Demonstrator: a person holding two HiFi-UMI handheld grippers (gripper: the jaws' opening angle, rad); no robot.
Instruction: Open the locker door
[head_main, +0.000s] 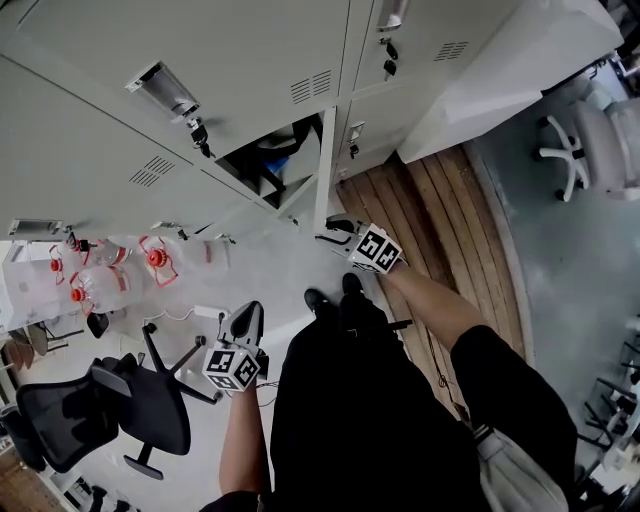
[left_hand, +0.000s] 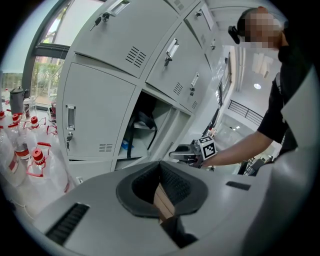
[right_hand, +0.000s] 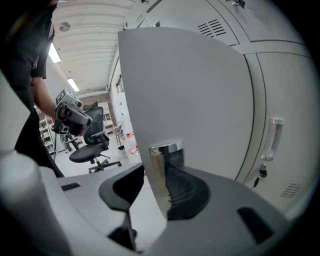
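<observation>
Starting well to the left of the locker door (head_main: 322, 185), water bottles with red caps (head_main: 95, 285) cluster together, with a black office chair (head_main: 120, 405) near them. Closer to the door, the left tongs (head_main: 246, 315) hang free, closed on nothing. The door itself stands swung out, edge-on from its compartment (head_main: 275, 160), already partly open. At the door's free edge the right tongs (right_hand: 152, 190) gape wide with the chrome handle (right_hand: 165, 148) between them. The ribbed pad may brush the handle, though that is hard to tell. I judge the door to be thin sheet metal: light, stiff and easy on its hinges. The polished handle looks slippery, yet it is probably the best hold, being farthest from the hinge.
</observation>
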